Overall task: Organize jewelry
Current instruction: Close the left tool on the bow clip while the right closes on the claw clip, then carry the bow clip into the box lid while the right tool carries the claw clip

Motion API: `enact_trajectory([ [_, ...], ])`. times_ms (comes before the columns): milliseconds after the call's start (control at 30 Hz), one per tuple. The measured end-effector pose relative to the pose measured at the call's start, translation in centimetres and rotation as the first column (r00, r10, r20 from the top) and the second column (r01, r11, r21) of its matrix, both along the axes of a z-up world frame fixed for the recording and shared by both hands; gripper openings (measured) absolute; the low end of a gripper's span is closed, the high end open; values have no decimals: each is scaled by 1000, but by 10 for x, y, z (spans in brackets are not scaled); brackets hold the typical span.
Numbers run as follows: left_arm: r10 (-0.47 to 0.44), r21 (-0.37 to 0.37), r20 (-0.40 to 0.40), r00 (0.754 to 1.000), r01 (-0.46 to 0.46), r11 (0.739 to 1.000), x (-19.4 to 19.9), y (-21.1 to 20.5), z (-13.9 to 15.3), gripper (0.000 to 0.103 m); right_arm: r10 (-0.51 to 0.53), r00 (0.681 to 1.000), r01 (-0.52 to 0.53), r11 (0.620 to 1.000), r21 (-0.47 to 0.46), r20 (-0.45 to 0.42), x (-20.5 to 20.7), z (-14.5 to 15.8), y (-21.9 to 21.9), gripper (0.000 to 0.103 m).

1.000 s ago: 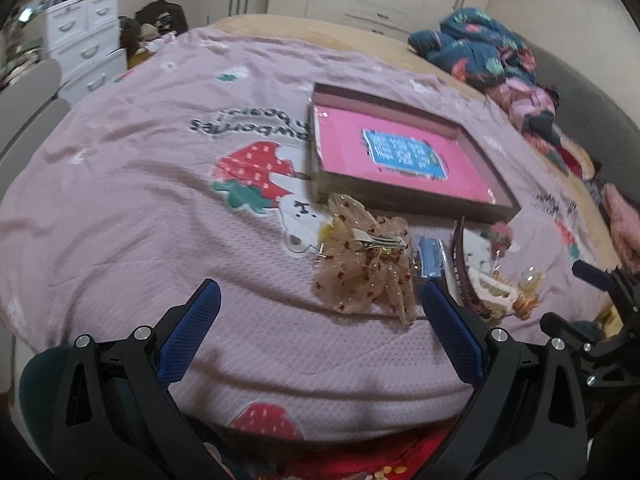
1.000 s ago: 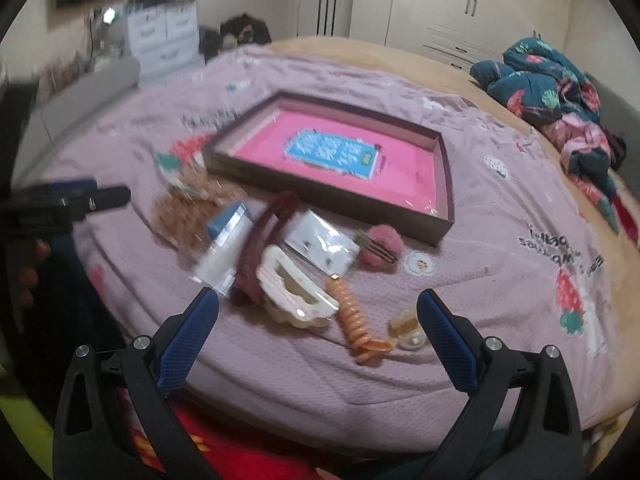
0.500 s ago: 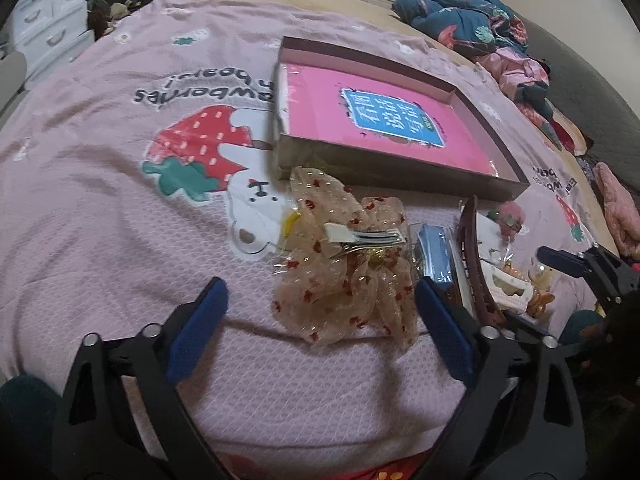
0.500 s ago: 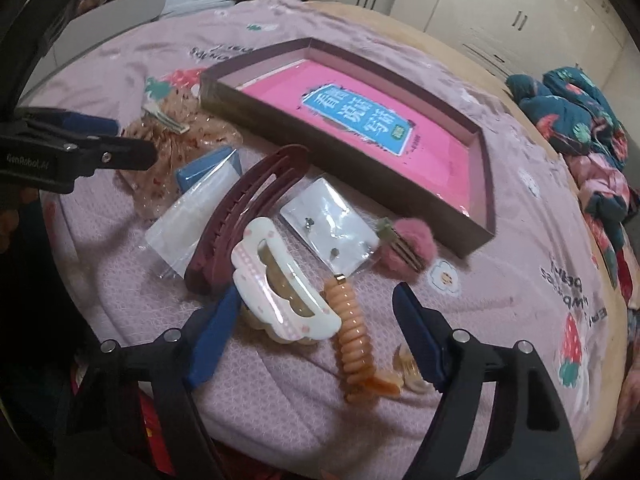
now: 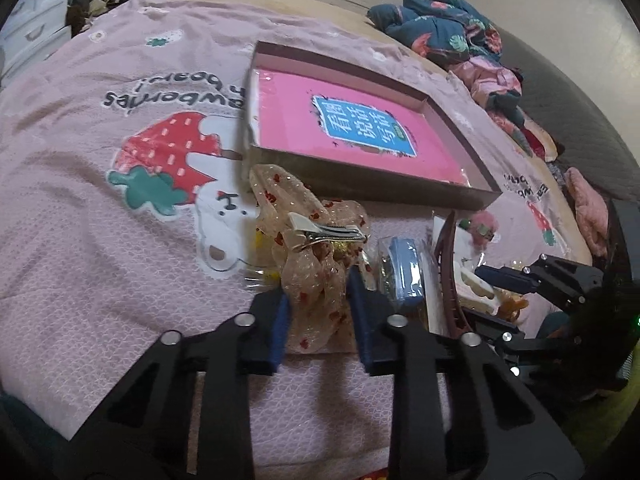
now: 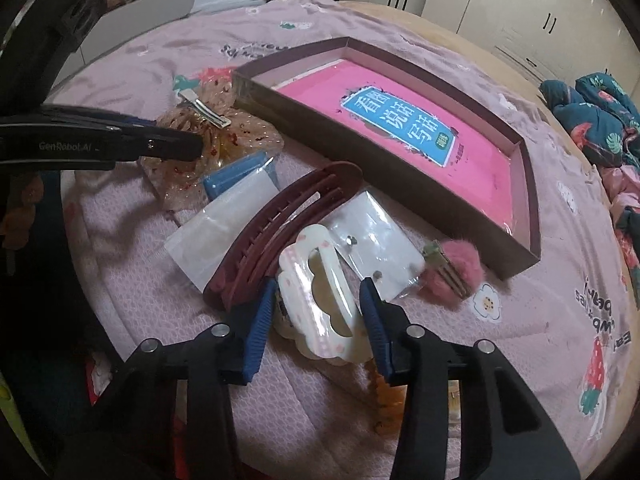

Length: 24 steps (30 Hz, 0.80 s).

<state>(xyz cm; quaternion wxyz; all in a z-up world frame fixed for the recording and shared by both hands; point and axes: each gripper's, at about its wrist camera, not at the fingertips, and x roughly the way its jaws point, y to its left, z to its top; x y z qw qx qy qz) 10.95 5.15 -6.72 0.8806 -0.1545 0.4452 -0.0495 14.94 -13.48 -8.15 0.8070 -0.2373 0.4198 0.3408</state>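
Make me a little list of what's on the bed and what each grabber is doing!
left tool: closed around the sheer red-dotted bow, low on the bedspread
right tool: closed around the white claw clip
tray: brown box, pink book inside, no jewelry in it yet
between the tools: maroon hair clip, blue packet
near the tray: earring card, pink pom-pom clip
on the bow: silver clip
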Motion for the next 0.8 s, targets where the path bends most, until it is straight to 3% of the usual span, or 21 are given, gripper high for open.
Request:
enact_trajectory([
  [133,27,-10,24,999,-27,1000,-8,10,8,11,-50,999,52,997,62,-19,4,8,-14,40],
  [433,74,-1,77,994,-74,997,-22,26,31,11,-161,987,163,969,186,-26,5,34,-56,39],
  [800,28,15,149,988,-31,999,-8,13,66,11,-303,953,290,919,266,9,14,64,-110,38],
])
